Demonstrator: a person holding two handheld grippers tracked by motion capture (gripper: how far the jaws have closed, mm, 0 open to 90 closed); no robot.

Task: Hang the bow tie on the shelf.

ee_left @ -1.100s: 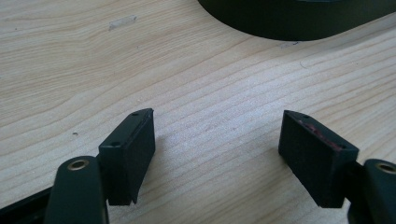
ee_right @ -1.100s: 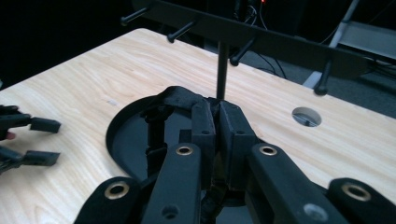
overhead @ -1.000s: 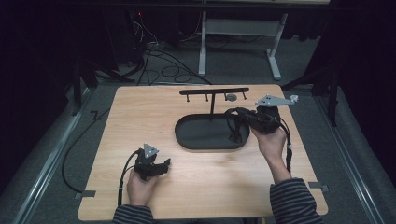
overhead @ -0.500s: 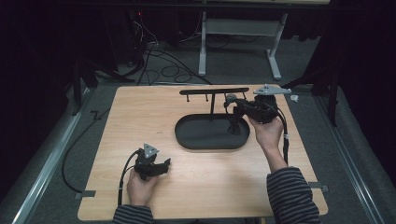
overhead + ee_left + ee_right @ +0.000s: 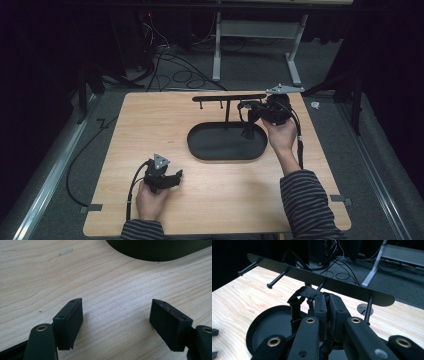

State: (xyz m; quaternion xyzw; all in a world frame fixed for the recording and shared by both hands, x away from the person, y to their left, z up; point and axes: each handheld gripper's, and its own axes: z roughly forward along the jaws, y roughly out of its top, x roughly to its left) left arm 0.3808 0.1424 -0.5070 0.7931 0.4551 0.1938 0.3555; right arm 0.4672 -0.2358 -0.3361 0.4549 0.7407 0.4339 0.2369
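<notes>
I have the right hand-held gripper [image 5: 250, 114] up at the black stand [image 5: 229, 98], its jaws pinched nearly together on a black strap [image 5: 303, 296]. In the right gripper view the strap loops up from between the pads and sits against one of the pegs [image 5: 320, 286] under the stand's crossbar; whether it hangs on the peg I cannot tell. In the high view a dark end of the strap [image 5: 247, 132] dangles below the gripper, over the far right part of the stand's oval tray [image 5: 200, 145].

My left hand-held gripper [image 5: 172, 179] is well apart from the stand, near the front edge of the tabletop [image 5: 125, 130] and to the left of the tray. Its jaws stand wide with nothing between them; in the left gripper view bare wood shows between the two pads [image 5: 72, 317], and the tray's rim [image 5: 155, 255] lies beyond them.
</notes>
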